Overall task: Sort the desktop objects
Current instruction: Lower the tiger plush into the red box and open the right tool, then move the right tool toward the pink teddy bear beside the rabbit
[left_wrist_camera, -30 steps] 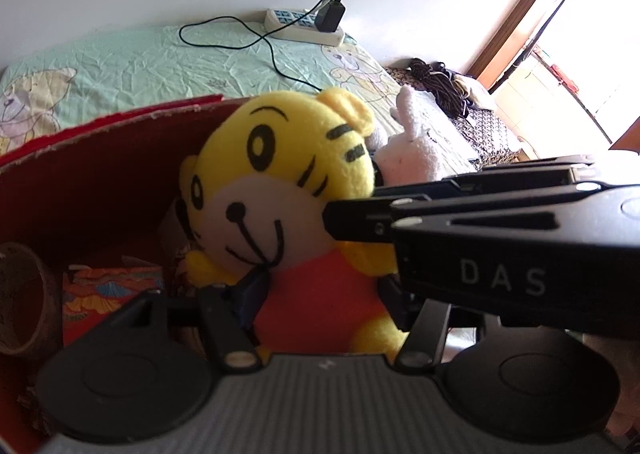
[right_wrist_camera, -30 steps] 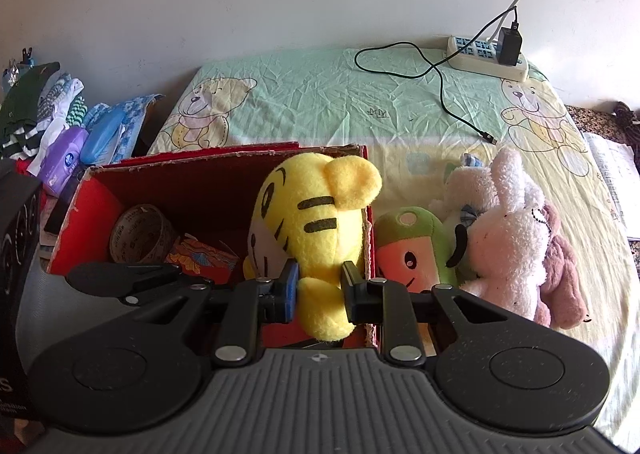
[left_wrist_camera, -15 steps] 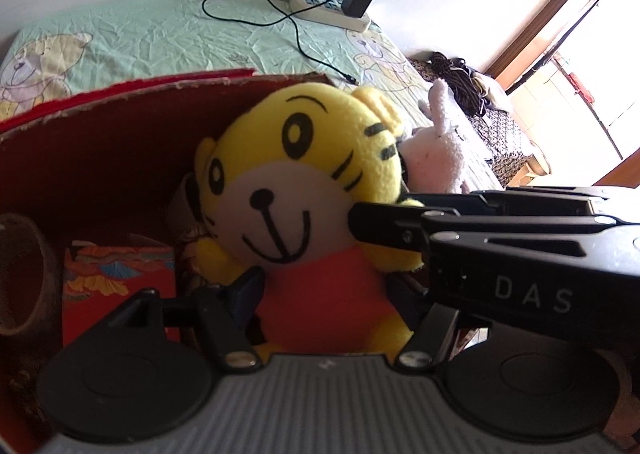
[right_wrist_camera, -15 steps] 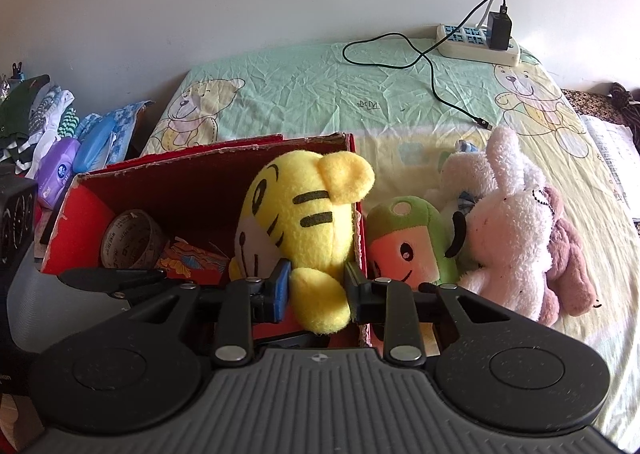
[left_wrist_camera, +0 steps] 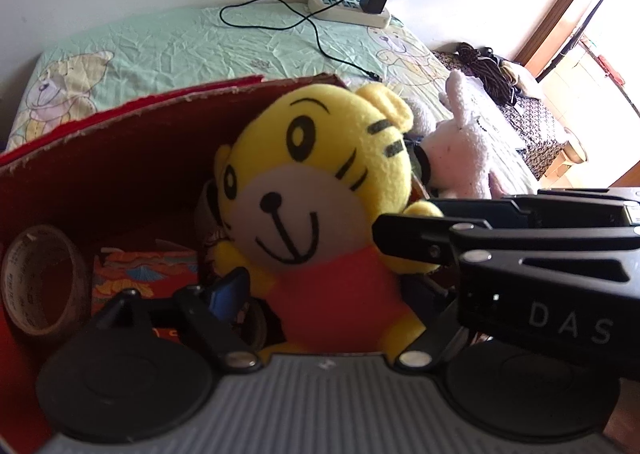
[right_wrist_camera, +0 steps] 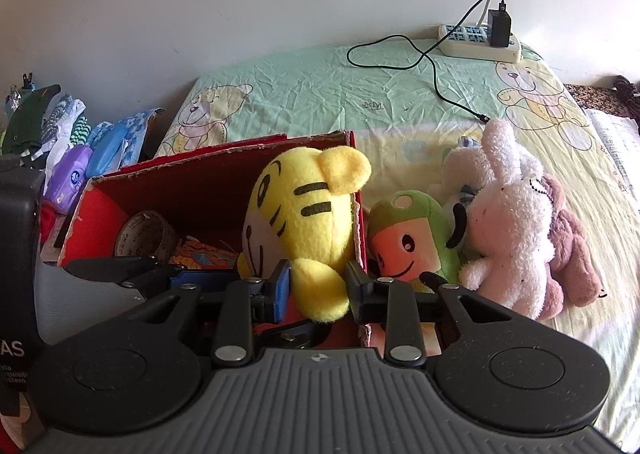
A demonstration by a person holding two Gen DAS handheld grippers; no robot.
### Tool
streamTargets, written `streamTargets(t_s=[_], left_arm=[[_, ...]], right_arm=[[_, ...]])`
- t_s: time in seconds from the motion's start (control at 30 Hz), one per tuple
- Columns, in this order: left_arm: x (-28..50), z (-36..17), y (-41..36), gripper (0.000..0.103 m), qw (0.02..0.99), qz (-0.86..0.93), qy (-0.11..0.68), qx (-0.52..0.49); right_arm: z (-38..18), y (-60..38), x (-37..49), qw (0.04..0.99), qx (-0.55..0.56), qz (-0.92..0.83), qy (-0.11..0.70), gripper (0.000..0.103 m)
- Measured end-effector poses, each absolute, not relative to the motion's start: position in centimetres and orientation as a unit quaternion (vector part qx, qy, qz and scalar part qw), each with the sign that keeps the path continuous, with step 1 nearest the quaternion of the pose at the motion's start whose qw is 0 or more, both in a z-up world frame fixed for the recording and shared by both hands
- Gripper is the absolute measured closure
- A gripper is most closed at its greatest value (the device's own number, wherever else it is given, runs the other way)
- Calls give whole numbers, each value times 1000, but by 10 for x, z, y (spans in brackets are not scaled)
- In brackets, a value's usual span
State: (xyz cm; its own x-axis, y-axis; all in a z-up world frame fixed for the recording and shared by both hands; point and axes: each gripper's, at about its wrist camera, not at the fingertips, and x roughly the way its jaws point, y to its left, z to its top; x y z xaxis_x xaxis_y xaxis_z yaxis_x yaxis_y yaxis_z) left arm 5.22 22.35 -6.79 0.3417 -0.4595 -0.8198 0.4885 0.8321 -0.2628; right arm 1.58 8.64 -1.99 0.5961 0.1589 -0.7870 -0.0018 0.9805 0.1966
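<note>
A yellow tiger plush (left_wrist_camera: 312, 173) in a red shirt sits upright at the right end of the red cardboard box (left_wrist_camera: 120, 157). My left gripper (left_wrist_camera: 332, 294) is open, its fingers wide apart on either side of the tiger's red body. Its right finger is hidden behind the right gripper (left_wrist_camera: 404, 215), which reaches in from the right. In the right wrist view the tiger (right_wrist_camera: 304, 213) leans on the box's (right_wrist_camera: 200, 189) right wall. My right gripper (right_wrist_camera: 318, 286) is open, with the tiger's yellow paw lying loosely between its fingers.
A tape roll (left_wrist_camera: 40, 282) and a patterned packet (left_wrist_camera: 140, 274) lie in the box. A green plush (right_wrist_camera: 412, 238) and a white rabbit plush (right_wrist_camera: 512, 230) rest on the bed right of the box. A power strip (right_wrist_camera: 480, 39) with a black cable lies by the wall. Wipes packs (right_wrist_camera: 72, 177) sit left.
The tiger has sunk lower into the box. The fingers of both grippers have spread apart, so the paw and the body are no longer squeezed.
</note>
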Motion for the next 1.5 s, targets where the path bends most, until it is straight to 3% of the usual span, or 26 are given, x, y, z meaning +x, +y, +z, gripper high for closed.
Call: streamTargets(t_s=[0.63, 0.7, 0.73, 1.5], left_arm=[[40, -61, 219, 12, 837, -257, 482, 42], [40, -60, 222, 11, 838, -254, 481, 38], [40, -59, 224, 11, 838, -254, 481, 34], [21, -45, 219, 11, 859, -191, 467, 82]], right_arm=[[-15, 79, -1, 892, 134, 66, 426, 55], [-11, 79, -5, 899, 127, 60, 416, 42], [-10, 79, -7, 904, 117, 53, 409, 41], [-13, 56, -37, 912, 168, 64, 369, 49]])
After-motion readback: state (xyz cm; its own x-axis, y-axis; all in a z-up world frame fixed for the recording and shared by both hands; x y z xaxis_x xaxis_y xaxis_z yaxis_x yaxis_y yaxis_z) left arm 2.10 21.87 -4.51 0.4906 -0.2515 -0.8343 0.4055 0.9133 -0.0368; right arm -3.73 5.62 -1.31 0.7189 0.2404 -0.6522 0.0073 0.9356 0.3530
